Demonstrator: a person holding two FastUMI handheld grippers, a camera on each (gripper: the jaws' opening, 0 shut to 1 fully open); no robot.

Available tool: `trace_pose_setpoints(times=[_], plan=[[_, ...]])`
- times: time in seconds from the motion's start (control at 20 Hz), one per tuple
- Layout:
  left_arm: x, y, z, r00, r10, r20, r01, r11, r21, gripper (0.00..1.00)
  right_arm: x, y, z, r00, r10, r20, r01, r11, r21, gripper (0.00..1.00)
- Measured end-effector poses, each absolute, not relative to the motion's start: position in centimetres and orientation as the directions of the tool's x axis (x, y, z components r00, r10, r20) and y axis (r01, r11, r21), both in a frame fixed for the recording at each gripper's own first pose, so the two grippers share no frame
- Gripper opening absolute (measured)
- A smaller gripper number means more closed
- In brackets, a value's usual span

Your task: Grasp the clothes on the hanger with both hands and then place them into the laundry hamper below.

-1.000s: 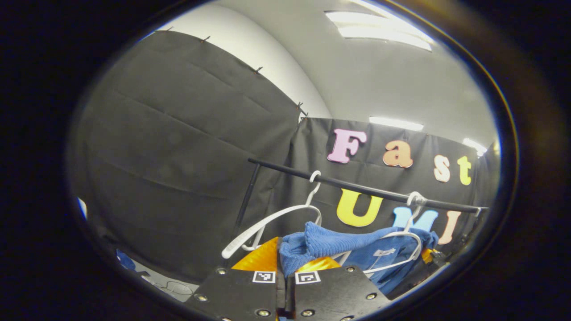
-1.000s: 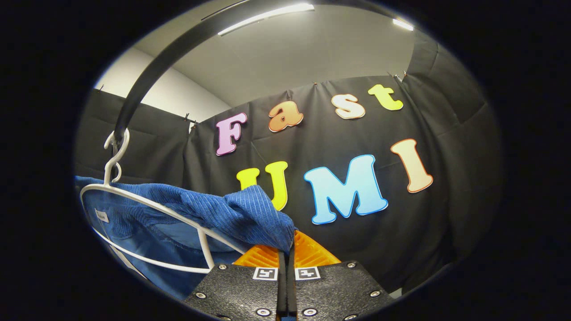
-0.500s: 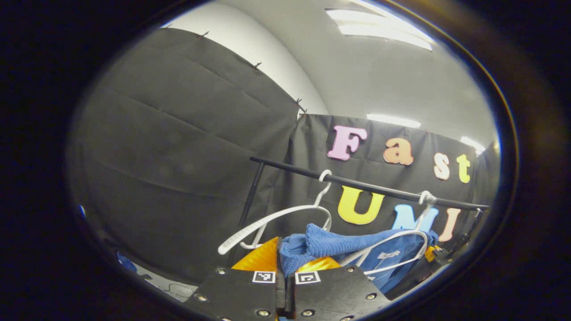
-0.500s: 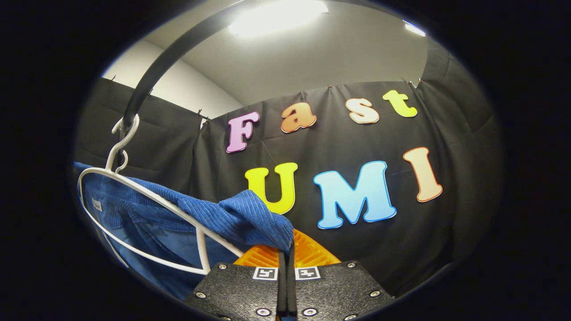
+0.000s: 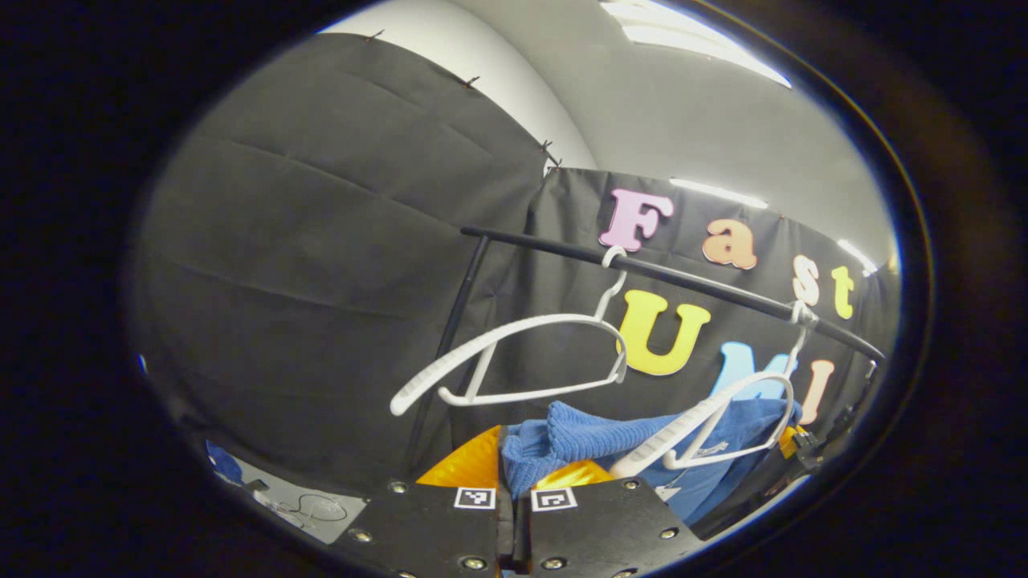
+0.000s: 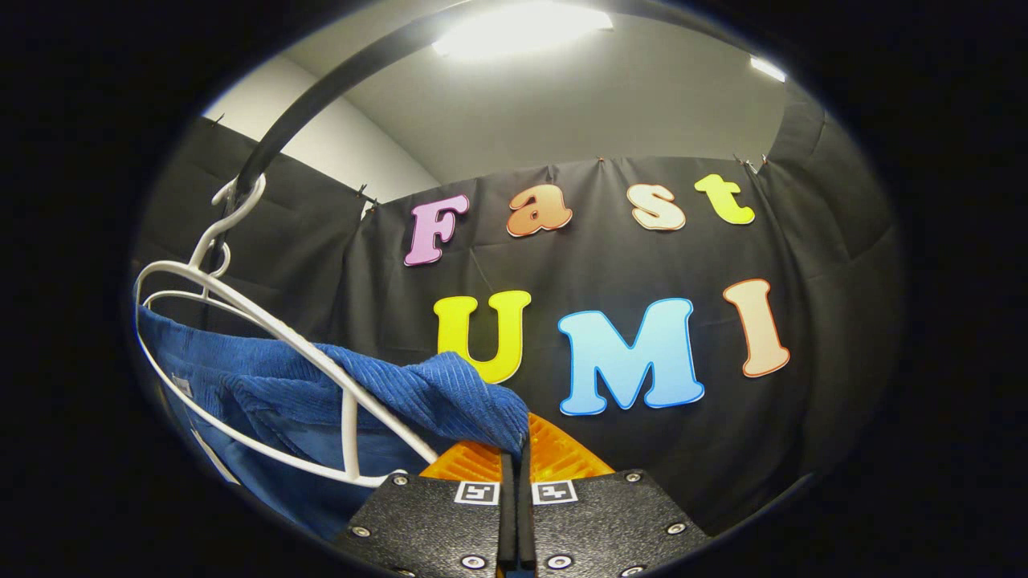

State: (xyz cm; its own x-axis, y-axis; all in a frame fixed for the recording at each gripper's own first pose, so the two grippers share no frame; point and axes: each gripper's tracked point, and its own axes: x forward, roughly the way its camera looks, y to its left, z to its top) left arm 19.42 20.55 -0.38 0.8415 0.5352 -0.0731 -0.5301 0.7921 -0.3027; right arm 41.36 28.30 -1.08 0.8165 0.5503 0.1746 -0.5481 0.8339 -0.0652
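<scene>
Your left gripper (image 5: 514, 470) is pinching a bunched fold of the blue garment (image 5: 594, 437), fingers pressed together on the cloth. Your right gripper (image 6: 514, 457) is clamped on the other corduroy edge, the cloth draping off to its left. The garment sags below its white hanger (image 6: 265, 337), which hooks on the black rail (image 5: 683, 281). A bare hanger (image 5: 514, 353) hangs further left.
</scene>
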Motion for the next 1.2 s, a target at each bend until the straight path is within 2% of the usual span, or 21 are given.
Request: trace_pose_setpoints(times=[0.5, 0.85, 1.2], plan=[[17.1, 19.8, -7.3, 0.796, 0.571, -0.203, -0.606, 0.746, -0.278, 0.0, 41.2, 27.2, -5.7, 0.832, 0.552, 0.06, -0.545, 0.833, -0.094, 0.01], [13.2, 17.7, -10.2, 0.758, 0.591, -0.275, -0.65, 0.715, -0.256, 0.0, 37.5, 25.5, -10.1, 0.825, 0.561, -0.064, -0.565, 0.819, -0.102, 0.0], [6.9, 15.4, -13.0, 0.777, 0.529, -0.342, -0.619, 0.739, -0.264, 0.01, 31.2, 21.8, -13.8, 0.83, 0.517, -0.208, -0.547, 0.828, -0.122, 0.01]])
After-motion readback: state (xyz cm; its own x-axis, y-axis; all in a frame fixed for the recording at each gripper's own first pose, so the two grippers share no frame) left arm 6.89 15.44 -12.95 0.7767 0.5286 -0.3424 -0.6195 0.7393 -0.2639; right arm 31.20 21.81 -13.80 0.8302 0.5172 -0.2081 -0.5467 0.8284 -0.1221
